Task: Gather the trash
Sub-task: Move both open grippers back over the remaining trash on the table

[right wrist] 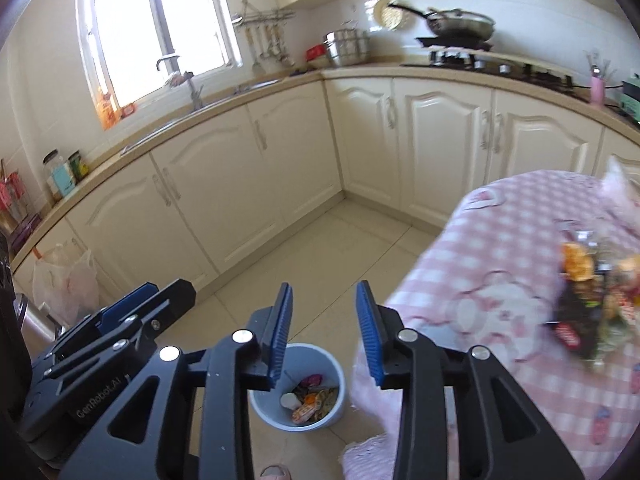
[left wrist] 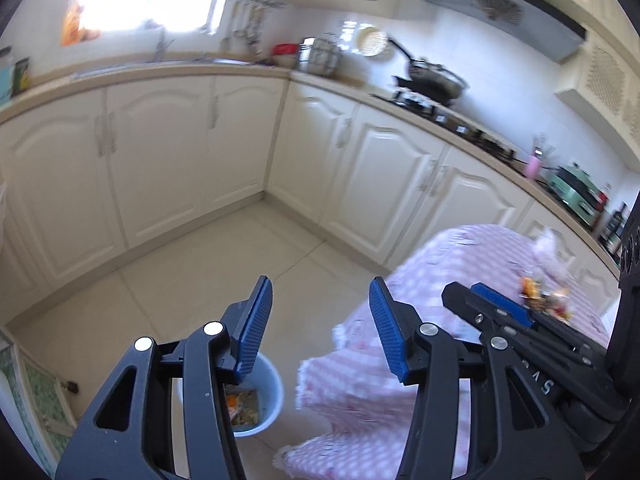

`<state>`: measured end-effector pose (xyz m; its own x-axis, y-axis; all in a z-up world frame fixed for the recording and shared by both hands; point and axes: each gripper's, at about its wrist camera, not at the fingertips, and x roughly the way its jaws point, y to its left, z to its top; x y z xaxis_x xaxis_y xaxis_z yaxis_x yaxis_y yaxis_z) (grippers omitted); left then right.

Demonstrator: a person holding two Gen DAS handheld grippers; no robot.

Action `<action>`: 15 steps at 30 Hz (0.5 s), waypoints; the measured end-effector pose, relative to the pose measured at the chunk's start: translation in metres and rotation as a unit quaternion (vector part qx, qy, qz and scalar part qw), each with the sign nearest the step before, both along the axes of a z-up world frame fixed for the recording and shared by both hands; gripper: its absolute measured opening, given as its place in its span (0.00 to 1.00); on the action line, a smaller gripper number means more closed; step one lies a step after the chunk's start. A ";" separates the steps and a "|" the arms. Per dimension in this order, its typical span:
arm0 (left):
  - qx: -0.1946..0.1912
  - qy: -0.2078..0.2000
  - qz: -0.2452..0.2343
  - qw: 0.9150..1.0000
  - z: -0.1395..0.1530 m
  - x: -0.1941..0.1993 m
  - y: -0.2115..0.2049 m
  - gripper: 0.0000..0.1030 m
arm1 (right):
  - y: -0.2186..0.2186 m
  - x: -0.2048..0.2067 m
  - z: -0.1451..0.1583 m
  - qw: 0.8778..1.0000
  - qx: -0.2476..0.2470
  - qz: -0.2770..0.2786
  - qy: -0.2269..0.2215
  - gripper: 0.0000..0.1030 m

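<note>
A light blue bin (right wrist: 334, 364) stands on the tiled floor beside the table and holds several wrappers (right wrist: 312, 400). The same bin (left wrist: 276, 392) shows low in the left wrist view, partly behind my left finger. More snack wrappers (right wrist: 588, 300) lie heaped on the pink checked tablecloth (right wrist: 500, 240); the heap (left wrist: 540, 296) also shows at the right of the left wrist view. My left gripper (left wrist: 321, 282) hangs open over the floor and holds nothing. My right gripper (right wrist: 324, 286) is open above the bin, also with nothing in it. Each gripper sees the other beside it.
Cream cabinets (right wrist: 240, 184) run round the corner under a beige counter with a sink, a pot and a wok on the stove (right wrist: 460, 24). A white plastic bag (right wrist: 68, 280) hangs at the left. A shoe tip (right wrist: 274, 472) is at the bottom edge.
</note>
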<state>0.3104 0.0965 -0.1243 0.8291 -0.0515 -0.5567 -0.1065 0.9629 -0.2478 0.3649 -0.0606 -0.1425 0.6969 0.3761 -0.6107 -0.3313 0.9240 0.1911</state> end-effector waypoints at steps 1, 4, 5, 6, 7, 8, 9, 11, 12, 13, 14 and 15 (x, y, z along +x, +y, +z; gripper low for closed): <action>0.001 -0.002 -0.009 1.000 0.003 0.000 -0.008 0.47 | -0.012 -0.002 0.004 1.000 0.001 -0.011 -0.004 0.32; 0.003 -0.006 -0.048 0.999 0.009 0.002 -0.044 0.48 | -0.058 -0.014 0.016 0.999 0.005 -0.048 -0.019 0.34; 0.005 -0.006 -0.063 0.998 0.010 0.003 -0.057 0.50 | -0.069 -0.017 0.019 0.998 0.006 -0.059 -0.023 0.34; 0.008 -0.004 -0.078 0.997 0.010 0.005 -0.072 0.52 | -0.087 -0.020 0.022 0.997 0.006 -0.075 -0.027 0.35; 0.012 -0.003 -0.089 0.996 0.010 0.005 -0.082 0.53 | -0.101 -0.022 0.023 0.996 0.006 -0.086 -0.029 0.36; 0.017 -0.003 -0.100 0.995 0.010 0.005 -0.094 0.54 | -0.115 -0.025 0.025 0.994 0.005 -0.100 -0.031 0.36; 0.023 0.001 -0.114 0.993 0.009 0.008 -0.109 0.56 | -0.134 -0.027 0.026 0.992 0.004 -0.119 -0.034 0.37; 0.028 0.008 -0.132 0.991 0.007 0.012 -0.127 0.57 | -0.161 -0.030 0.026 0.989 0.005 -0.145 -0.036 0.38; 0.029 0.013 -0.144 0.989 0.005 0.016 -0.138 0.57 | -0.178 -0.031 0.025 0.986 0.006 -0.162 -0.036 0.38; 0.029 0.017 -0.149 0.988 0.003 0.017 -0.144 0.58 | -0.190 -0.032 0.024 0.984 0.008 -0.172 -0.035 0.38; 0.029 0.021 -0.156 0.987 0.001 0.019 -0.149 0.58 | -0.201 -0.031 0.023 0.983 0.010 -0.182 -0.033 0.38; 0.031 0.025 -0.164 0.986 -0.001 0.023 -0.158 0.58 | -0.212 -0.031 0.021 0.981 0.013 -0.189 -0.031 0.39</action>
